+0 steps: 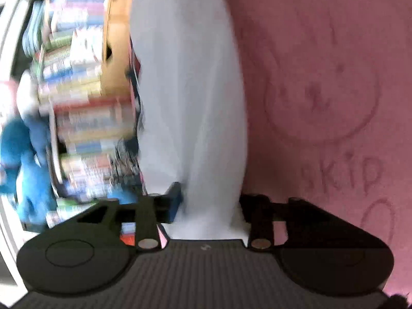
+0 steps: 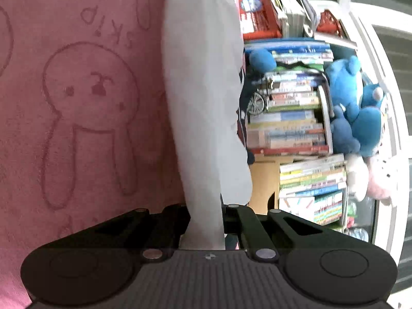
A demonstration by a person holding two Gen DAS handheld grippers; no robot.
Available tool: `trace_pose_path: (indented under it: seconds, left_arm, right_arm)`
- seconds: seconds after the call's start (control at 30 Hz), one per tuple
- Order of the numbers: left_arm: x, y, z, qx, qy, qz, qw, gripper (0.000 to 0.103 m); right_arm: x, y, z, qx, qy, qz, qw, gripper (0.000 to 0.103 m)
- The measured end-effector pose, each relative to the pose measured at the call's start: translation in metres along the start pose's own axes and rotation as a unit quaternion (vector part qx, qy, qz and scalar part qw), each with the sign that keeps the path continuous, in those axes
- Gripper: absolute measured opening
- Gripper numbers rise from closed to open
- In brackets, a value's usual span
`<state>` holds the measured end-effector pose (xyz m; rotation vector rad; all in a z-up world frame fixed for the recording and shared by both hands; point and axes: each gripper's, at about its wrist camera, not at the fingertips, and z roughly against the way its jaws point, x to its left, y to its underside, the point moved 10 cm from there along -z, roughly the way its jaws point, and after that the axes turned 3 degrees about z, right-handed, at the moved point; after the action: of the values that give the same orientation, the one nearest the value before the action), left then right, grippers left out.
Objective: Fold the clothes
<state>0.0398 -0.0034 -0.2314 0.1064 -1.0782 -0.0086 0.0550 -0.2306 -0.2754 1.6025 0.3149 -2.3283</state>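
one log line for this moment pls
task: fold clothes | left gripper: white cloth between its fingers | right gripper: shut on white cloth | below: pink blanket

smooth white cloth garment (image 1: 190,90), fuzzy pink towel (image 1: 322,77), plush toy (image 2: 360,108)

1. from my left wrist view the stacked books (image 1: 85,97) at nine o'clock smear into coloured streaks; i can't read any spine.
2. the blue plush toy (image 1: 23,170) at eight o'clock is blurred and cut by the frame's edge.
3. the white garment (image 1: 190,90) runs out of frame at twelve o'clock, so i can't see its far end.
4. in the right wrist view the white garment (image 2: 203,103) covers the right gripper (image 2: 204,221) fingertips.
5. the pink plush (image 2: 381,180) at three o'clock is too soft to make out.
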Motion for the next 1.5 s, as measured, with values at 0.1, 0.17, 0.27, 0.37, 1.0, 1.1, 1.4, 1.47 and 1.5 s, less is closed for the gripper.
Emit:
trace_pose_path:
  seconds: [0.1,0.17,0.27,0.37,1.0,1.1,1.4,1.47,1.5]
  left_arm:
    - [0.010,0.007,-0.015,0.034,0.012,0.051,0.9981,0.036]
    - [0.014,0.006,-0.020,0.043,0.031,0.069,0.9962,0.024]
    - [0.020,0.014,-0.022,0.045,0.044,0.077,0.9950,0.016]
    - [0.027,0.026,-0.011,0.039,0.034,0.079,0.9955,0.009]
    - [-0.042,0.075,0.066,0.012,0.067,-0.021,0.9974,0.021]
    - [-0.045,0.088,0.068,0.021,0.071,-0.032,0.9968,0.024]
    - [-0.023,0.172,0.064,0.174,0.128,0.076,0.9734,0.032]
    - [-0.003,0.182,0.069,0.204,0.141,0.148,0.9574,0.032]
    - [0.011,0.179,0.072,0.210,0.145,0.199,0.9462,0.032]
  right_arm:
    - [0.000,-0.002,-0.010,0.013,0.017,-0.001,1.000,0.033]
    - [-0.005,-0.007,-0.021,0.018,0.027,-0.005,0.999,0.030]
    - [-0.007,-0.004,-0.028,0.027,0.017,-0.017,0.999,0.026]
    - [-0.005,0.006,-0.023,0.024,0.006,0.009,1.000,0.012]
    - [0.031,0.055,0.050,0.003,-0.034,0.094,0.995,0.023]
    - [0.041,0.070,0.062,-0.008,-0.043,0.118,0.992,0.026]
    - [0.027,0.121,0.075,0.108,-0.097,0.041,0.989,0.047]
    - [0.012,0.124,0.083,0.119,-0.105,-0.003,0.987,0.064]
    - [0.001,0.116,0.085,0.115,-0.109,-0.039,0.987,0.065]
